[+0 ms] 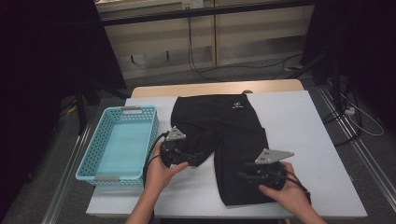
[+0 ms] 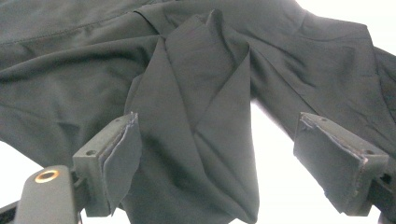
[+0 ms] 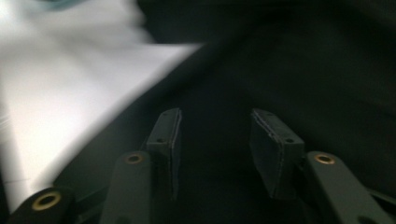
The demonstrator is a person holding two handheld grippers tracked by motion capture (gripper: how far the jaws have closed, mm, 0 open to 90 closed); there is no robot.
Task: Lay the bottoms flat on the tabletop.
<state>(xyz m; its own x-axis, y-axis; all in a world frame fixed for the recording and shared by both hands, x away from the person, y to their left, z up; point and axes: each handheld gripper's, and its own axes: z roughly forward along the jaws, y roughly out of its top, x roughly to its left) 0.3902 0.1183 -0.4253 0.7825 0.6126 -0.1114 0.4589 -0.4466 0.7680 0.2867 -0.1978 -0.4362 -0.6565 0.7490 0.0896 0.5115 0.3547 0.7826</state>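
A pair of black shorts [image 1: 224,135] lies flat on the white table [image 1: 303,135], waistband with a small white logo at the far end and legs toward me. My left gripper [image 1: 194,155] is at the hem of the left leg. In the left gripper view it [image 2: 217,119] stands open with a raised fold of the cloth [image 2: 196,84] between the jaws; the fold brushes the left pad [image 2: 122,154] and stays clear of the other. My right gripper [image 1: 240,176] hovers over the right leg near its hem. Its jaws [image 3: 215,114] are open above the dark cloth [image 3: 303,70], nothing between them.
A light blue plastic basket [image 1: 88,158] with nothing in it stands at the table's left edge, next to my left hand. White tabletop [image 1: 187,186] shows between the shorts' legs and to the right of the shorts. Cables trail across the floor behind the table.
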